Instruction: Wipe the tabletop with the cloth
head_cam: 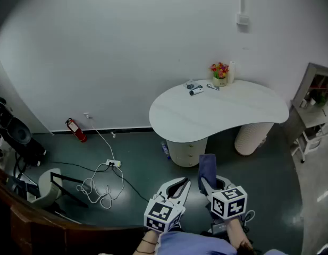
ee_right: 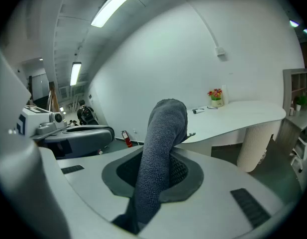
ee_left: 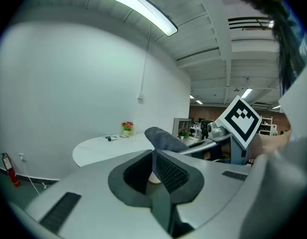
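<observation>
Head view: white kidney-shaped tabletop (head_cam: pixel 222 110) well ahead; left gripper view: left gripper (ee_left: pixel 154 158) pressed closed, empty; right gripper view: right gripper (ee_right: pixel 165 171) clamps a dark grey towelling cloth (ee_right: pixel 164 128), which may slip free if pinched shallowly.

Both grippers are held low and close to the body, side by side and pointing forward. The left gripper (head_cam: pixel 183 184) has its fingers (ee_left: pixel 174 173) pressed together with nothing between them. The right gripper (head_cam: pixel 206 184) is clamped on the cloth (ee_right: pixel 162 148), which stands up from between its fingers.
</observation>
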`<move>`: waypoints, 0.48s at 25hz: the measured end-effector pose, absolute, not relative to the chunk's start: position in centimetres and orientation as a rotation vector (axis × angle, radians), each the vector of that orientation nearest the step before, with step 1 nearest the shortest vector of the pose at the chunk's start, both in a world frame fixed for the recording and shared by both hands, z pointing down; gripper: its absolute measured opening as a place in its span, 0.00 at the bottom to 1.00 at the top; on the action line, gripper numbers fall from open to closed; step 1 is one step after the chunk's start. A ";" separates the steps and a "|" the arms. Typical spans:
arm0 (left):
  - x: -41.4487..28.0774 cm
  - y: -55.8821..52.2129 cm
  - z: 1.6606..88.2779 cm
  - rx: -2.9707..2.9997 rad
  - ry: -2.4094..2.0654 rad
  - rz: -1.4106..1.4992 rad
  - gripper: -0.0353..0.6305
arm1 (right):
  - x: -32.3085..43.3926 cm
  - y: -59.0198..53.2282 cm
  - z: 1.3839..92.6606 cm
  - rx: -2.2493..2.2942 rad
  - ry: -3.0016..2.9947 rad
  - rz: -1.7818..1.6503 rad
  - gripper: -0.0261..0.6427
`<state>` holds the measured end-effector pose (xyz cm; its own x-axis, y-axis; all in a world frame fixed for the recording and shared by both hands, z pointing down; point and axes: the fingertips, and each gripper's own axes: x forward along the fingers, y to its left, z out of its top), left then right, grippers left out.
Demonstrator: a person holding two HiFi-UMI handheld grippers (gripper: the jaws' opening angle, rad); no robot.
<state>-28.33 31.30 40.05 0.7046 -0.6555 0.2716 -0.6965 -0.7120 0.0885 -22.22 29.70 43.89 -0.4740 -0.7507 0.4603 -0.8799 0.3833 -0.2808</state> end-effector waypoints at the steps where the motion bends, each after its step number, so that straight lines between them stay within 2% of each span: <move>1: -28.8 31.2 40.1 2.726 -1.096 0.328 0.08 | -22.6 29.7 44.0 1.440 -2.387 0.730 0.14; 12: -34.2 28.7 40.5 2.706 -1.131 0.324 0.08 | -25.6 28.0 44.5 1.481 -2.380 0.808 0.14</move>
<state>-34.21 28.72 40.49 0.6850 -0.6758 0.2722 -0.7175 -0.6905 0.0911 -25.59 28.00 44.48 -0.4661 -0.7565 0.4587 -0.8795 0.3397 -0.3333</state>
